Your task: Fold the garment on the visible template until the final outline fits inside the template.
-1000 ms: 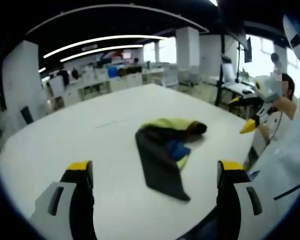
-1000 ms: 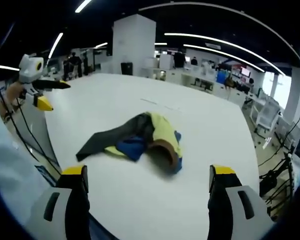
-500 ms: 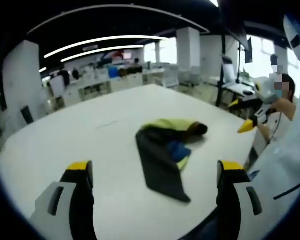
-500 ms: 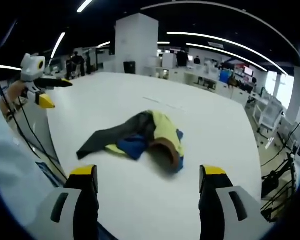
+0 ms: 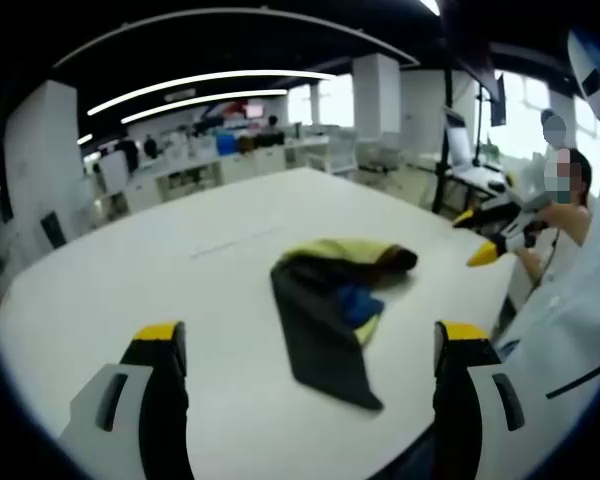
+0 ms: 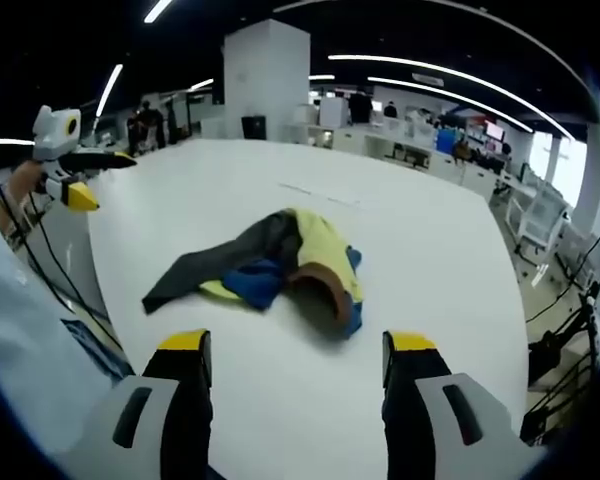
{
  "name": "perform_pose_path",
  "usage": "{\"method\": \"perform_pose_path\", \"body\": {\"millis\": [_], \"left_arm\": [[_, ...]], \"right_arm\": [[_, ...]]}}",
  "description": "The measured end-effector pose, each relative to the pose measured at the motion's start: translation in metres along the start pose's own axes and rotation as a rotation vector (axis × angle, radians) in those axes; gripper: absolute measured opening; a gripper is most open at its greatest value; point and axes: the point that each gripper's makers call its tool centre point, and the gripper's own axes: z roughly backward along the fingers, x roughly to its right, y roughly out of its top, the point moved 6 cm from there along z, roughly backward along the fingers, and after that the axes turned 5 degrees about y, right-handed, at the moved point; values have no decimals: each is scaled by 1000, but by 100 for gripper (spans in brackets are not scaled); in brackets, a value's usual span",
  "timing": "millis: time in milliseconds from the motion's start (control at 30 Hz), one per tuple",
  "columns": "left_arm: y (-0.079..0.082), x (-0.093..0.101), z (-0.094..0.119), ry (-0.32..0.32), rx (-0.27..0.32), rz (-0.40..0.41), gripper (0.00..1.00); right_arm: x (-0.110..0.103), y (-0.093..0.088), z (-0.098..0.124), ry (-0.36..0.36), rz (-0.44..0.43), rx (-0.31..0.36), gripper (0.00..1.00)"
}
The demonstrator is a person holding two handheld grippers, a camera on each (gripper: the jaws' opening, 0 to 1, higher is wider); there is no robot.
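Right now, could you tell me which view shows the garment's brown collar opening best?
The right gripper view: the garment lies with its brown collar opening facing that camera. The left gripper view shows the dark sleeve in front and only a brown edge at the far end.

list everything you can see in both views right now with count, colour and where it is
crumpled multicoloured garment: one, dark grey, yellow-green, blue and brown, bunched near the middle of the table, not yet folded
large white table: one, white, under the garment; faint markings on it beyond the garment
office desks and chairs: several, white, in the background past the table
white pillars: a few, white, at the back of the room
ceiling strip lights: several, white, curved overhead
left gripper: one, white and black with yellow tips on its fingers, open, above the table short of the garment
right gripper: one, same colours, open, held short of the garment
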Motion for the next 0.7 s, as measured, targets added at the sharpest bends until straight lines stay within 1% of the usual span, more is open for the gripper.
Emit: {"method": "perform_pose_path", "body": {"millis": [333,600,700], "left_arm": [[6,-3,-11,1,0,-5,99],[15,-7,-21,-3,3,-17,99],[18,-7,-25,-7,3,-24,99]], "right_arm": [[12,-4,-15,25,-15,11,64],[22,-10,-28,29,-21,-18,63],[25,-11,-32,19,7,-41,62]]}}
